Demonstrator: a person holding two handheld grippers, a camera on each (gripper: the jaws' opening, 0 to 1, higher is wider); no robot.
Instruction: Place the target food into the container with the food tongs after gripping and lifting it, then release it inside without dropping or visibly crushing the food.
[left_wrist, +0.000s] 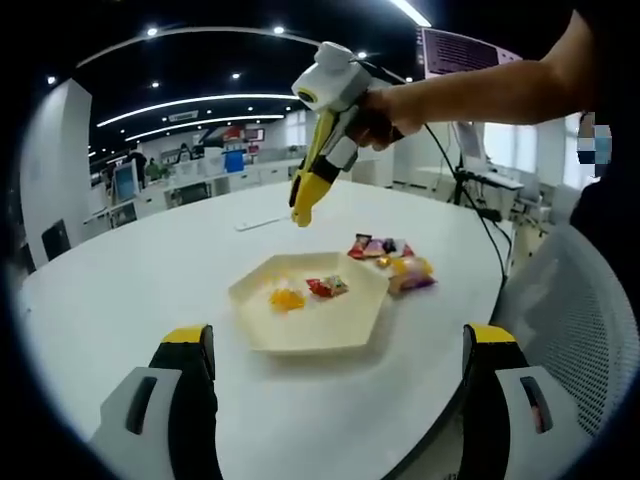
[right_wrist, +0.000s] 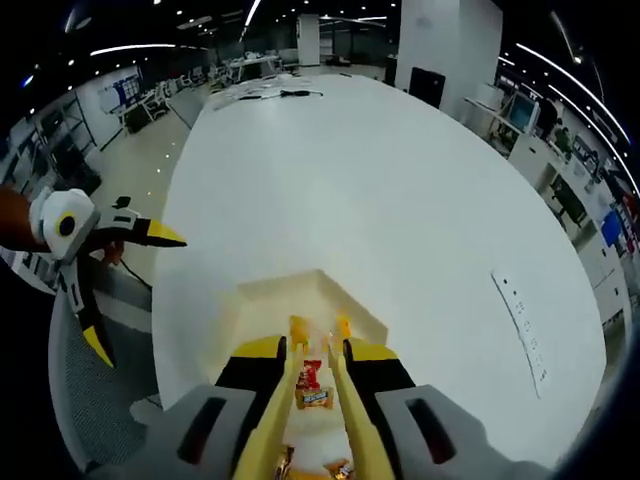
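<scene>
Looking through the left gripper view first: the left gripper (left_wrist: 338, 375) sits at the bottom of the frame with its two black-and-yellow jaws spread wide and nothing between them, so it's released and just parked, probably kept low and back so it stays out of the way; the cream tray (left_wrist: 262, 325) lies mid-frame on the white table (left_wrist: 120, 290), with an orange candy (left_wrist: 287, 298) and a red-wrapped candy (left_wrist: 328, 287) already inside it; just right of the tray, on the bare table, is the pile of wrapped candies (left_wrist: 392, 262), which I'd guess is the supply still to move; up top the right gripper (left_wrist: 303, 207) hangs above the tray in a person's hand (left_wrist: 378, 112), holding yellow tongs (left_wrist: 312, 180) that point down, tips close together; can't tell from here if anything's pinched in them.

Right gripper view: the tongs run up from the bottom centre between the jaws, which are clenched on the tong arms; the tray fills the lower middle and the red-wrapped candy shows between the tong arms, though whether it's held or lying on the tray I can't say; the left gripper shows at the left edge, jaws apart.
</scene>
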